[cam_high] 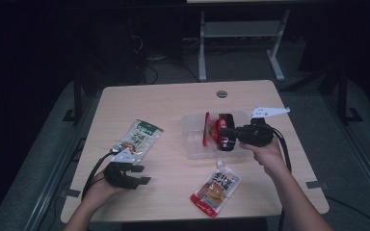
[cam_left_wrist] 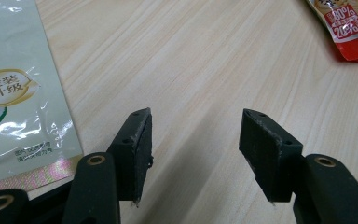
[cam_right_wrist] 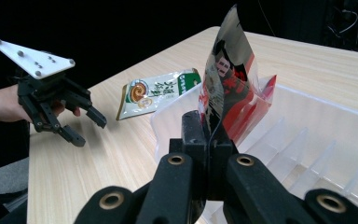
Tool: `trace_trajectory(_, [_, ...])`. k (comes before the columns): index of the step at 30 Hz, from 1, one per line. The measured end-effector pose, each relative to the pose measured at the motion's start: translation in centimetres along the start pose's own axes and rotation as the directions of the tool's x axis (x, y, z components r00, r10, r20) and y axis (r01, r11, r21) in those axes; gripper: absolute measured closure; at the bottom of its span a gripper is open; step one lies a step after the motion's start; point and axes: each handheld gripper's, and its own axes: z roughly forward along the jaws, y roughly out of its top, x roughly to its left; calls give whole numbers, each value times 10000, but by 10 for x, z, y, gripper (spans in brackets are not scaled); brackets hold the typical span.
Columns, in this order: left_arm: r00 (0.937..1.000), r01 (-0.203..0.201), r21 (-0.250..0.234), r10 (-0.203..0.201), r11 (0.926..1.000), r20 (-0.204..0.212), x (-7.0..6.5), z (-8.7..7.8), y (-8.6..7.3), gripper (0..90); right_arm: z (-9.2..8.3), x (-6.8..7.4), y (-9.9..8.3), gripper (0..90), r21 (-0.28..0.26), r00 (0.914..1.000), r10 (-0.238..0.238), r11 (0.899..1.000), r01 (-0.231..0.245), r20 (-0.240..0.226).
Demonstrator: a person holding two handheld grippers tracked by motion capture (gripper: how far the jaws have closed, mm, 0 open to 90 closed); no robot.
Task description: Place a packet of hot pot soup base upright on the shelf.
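My right gripper [cam_right_wrist: 208,125] is shut on the lower edge of a shiny red and black packet [cam_right_wrist: 228,79], which stands upright over a clear plastic tray [cam_right_wrist: 317,116]. From above, that packet [cam_high: 207,129] sits inside the tray [cam_high: 192,147], with the right gripper [cam_high: 225,136] reaching in from the right. My left gripper [cam_left_wrist: 196,116] is open over bare wood with nothing between its jaws. It hovers near the table's front left [cam_high: 142,174], just below a green and white packet [cam_high: 139,137] lying flat.
A red and orange spout pouch [cam_high: 216,190] lies near the front edge, below the tray, and shows at the top right of the left gripper view [cam_left_wrist: 349,28]. The tray has clear dividers inside. A round grommet [cam_high: 221,94] sits at the table's far edge.
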Motion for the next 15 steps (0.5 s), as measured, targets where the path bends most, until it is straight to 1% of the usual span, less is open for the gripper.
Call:
trace_trajectory(3, [10000,-2,40,2,10000,14,0,0,0,435,6,0,0,899,211,9999,-47,9998,45,101])
trace_trajectory(4, [10000,-57,57,57,10000,0,0,0,0,435,7,0,-1,899,269,10000,-41,9996,39,85])
trace_trajectory(5, [10000,-6,76,6,10000,17,0,0,0,435,9,0,-1,899,294,10000,-12,9996,10,88])
trace_trajectory(11, [10000,-65,90,64,9999,46,-1,1,0,434,17,-4,-2,898,404,9999,144,9991,-147,91])
trace_trajectory(15, [10000,-34,104,34,9999,61,-1,1,0,433,22,-6,-3,897,476,9996,239,9986,-244,119])
